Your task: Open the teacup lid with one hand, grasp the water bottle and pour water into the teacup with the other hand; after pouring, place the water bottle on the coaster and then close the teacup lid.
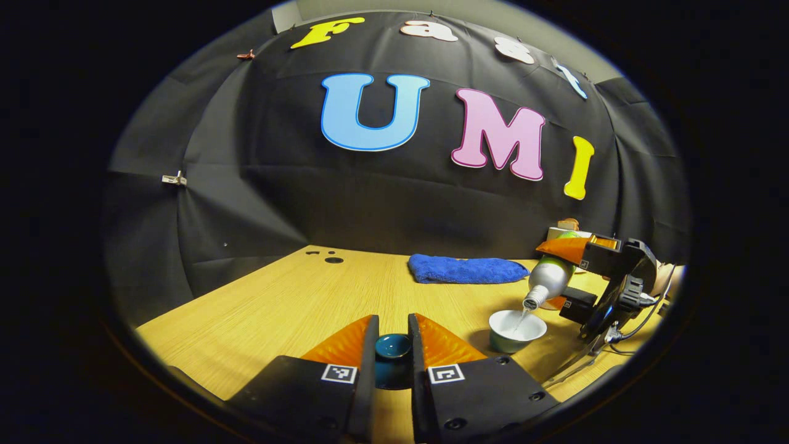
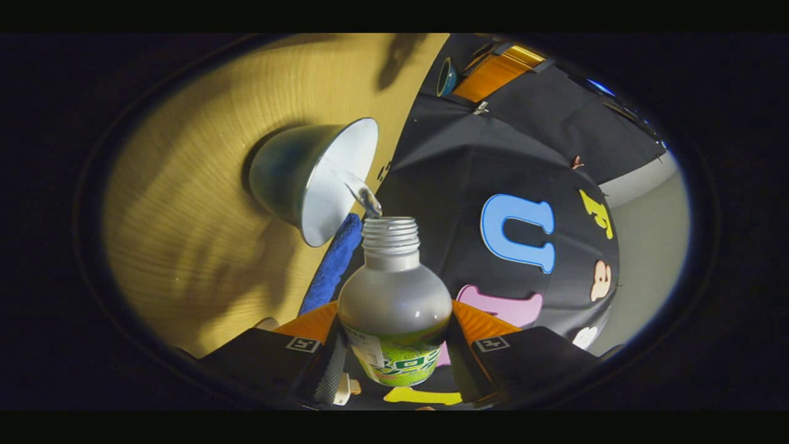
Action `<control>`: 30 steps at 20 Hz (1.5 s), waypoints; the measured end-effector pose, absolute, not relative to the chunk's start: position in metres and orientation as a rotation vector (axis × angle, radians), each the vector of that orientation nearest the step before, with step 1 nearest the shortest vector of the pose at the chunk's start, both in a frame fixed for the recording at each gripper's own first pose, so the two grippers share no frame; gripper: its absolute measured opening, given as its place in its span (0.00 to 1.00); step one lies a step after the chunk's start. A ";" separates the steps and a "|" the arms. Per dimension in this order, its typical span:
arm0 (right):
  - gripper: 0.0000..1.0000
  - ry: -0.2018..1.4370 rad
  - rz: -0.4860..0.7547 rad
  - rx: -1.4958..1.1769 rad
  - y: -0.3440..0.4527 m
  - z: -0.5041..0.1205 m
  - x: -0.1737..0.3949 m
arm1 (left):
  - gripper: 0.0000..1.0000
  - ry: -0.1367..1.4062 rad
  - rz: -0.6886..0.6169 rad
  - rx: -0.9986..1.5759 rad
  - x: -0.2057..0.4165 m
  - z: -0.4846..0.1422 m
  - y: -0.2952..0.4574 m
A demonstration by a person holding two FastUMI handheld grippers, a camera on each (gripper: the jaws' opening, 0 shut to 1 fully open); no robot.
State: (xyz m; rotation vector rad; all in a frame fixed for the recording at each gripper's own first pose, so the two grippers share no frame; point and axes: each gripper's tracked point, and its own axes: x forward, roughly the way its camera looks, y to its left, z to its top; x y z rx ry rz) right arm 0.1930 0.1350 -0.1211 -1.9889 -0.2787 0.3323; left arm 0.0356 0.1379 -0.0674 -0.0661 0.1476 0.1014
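Observation:
The pale green teacup stands uncovered on the wooden table, to the right of my left gripper. That gripper is shut on the dark teal teacup lid, held low over the table. My right gripper is shut on the water bottle, a grey uncapped bottle with a green label. The bottle is tilted mouth-down over the cup, and a thin stream of water runs into the teacup. The right gripper shows at the far right of the left gripper view.
A folded blue towel lies at the back of the table, behind the cup. A small reddish-brown patch, too hidden to identify, sits on the table behind the bottle's neck. A white box stands at the back right. The left gripper shows beyond the cup.

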 end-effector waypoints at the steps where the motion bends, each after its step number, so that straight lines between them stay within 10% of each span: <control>1: 0.75 -0.289 0.326 -1.999 0.136 -0.120 0.193 | 0.28 0.147 0.101 -0.066 0.036 -0.067 0.138; 30: 0.75 -0.498 0.237 -2.125 0.152 -0.075 0.191 | 0.28 0.131 0.089 -0.056 0.029 -0.057 0.133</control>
